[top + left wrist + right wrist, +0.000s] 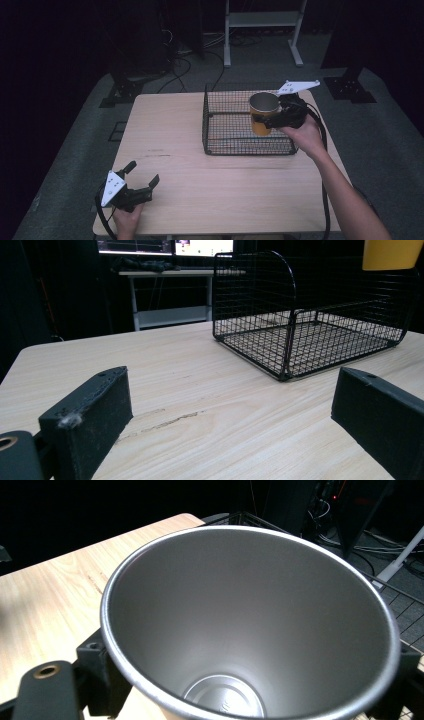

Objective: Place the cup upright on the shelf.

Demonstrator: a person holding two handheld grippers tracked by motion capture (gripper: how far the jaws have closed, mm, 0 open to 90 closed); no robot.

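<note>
right gripper (pixel 266 119): jaws clamped on the orange cup (pixel 262 114), one each side of its wall; held upright above the wire basket (pixel 235 147), over the basket's right half.
cup: steel-lined, empty, mouth up; in the right gripper view its rim (pixel 250 615) sits right in front of the camera, between the black jaws.
left gripper (pixel 142 176): jaws spread wide, nothing between them; low over the wooden table (pixel 220 195) at its near-left corner.
basket from left gripper: ahead and to the right (pixel 320 335), well apart; cup bottom (pixel 390 254) hangs above its far end.
</note>
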